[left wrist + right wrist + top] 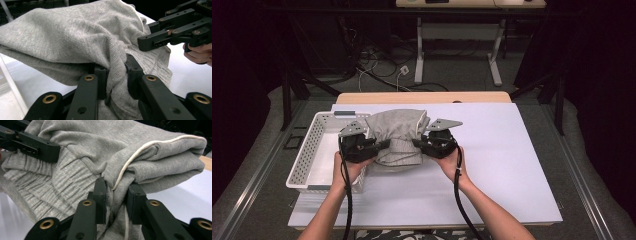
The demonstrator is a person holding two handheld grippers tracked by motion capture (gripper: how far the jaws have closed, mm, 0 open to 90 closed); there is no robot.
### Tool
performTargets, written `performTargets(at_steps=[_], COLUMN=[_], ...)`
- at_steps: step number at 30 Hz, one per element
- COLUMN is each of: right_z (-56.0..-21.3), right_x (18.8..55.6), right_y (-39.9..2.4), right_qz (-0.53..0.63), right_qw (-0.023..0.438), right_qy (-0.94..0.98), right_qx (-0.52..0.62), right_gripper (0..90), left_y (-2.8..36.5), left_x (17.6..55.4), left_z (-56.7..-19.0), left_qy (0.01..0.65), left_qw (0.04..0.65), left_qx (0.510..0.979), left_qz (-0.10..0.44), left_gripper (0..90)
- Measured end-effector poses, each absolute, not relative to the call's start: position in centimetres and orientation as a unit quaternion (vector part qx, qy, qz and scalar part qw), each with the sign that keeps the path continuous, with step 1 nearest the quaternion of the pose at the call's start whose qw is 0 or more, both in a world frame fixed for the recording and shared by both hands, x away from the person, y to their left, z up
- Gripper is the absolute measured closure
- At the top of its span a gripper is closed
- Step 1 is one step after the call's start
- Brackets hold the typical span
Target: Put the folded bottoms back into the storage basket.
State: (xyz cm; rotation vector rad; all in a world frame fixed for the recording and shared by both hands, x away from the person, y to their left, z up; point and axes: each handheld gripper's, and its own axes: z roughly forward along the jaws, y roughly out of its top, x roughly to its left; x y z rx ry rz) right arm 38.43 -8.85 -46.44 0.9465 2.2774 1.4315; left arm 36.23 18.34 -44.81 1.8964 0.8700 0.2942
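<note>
We hold the grey garment (398, 136) bunched and folded between our two grippers, near the back left part of the table (512, 165), just beside the basket's right wall. Its ribbed hem hangs toward us and brushes the tabletop, while the thicker folded bulk rises behind it; a pale cord (140, 151) runs along one fold.

The left gripper (384, 145) is clamped narrow on a pinch of the knit at the garment's left side, and in the left gripper view the cloth (75, 42) is squeezed between its pads. The right gripper (417, 143) is likewise closed tight on fabric at the right side, with the cord caught at its jaws. Gripping both ends at once keeps the folds together, so the bundle should travel as one piece rather than spill open.

The white basket (304, 155) sits at the table's left edge, open and close by; we judge the bundle is held this way so it can be lifted over the wall and set inside. The risk is the loose hem snagging on the rim.
</note>
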Motion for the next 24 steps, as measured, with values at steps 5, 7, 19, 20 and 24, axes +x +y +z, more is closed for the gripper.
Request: performTargets(at_steps=[5,7,19,20,24], right_z=[-46.3,-46.3,-46.3,-46.3,-46.2], right_x=[38.6,38.6,38.8,38.8,38.8], right_y=[-8.4,-8.3,-7.7,-7.7,-7.5], right_qz=[0.497,0.498,0.499,0.500,0.502], right_qw=[0.143,0.141,0.138,0.138,0.135], right_qy=[0.791,0.790,0.791,0.791,0.790], right_qx=[0.328,0.329,0.326,0.325,0.325], right_gripper=[72.7,72.7,72.6,72.6,72.6], left_y=[18.8,18.9,19.4,19.5,19.7], left_x=[36.3,36.3,36.2,36.2,36.2], left_z=[-44.6,-44.6,-44.2,-44.2,-44.1], left_qy=[0.365,0.366,0.366,0.366,0.366], left_qw=[0.500,0.501,0.498,0.499,0.501], left_qx=[0.776,0.775,0.776,0.776,0.774], left_qz=[0.119,0.120,0.123,0.123,0.124], left_gripper=[76.0,76.0,76.2,76.3,76.4])
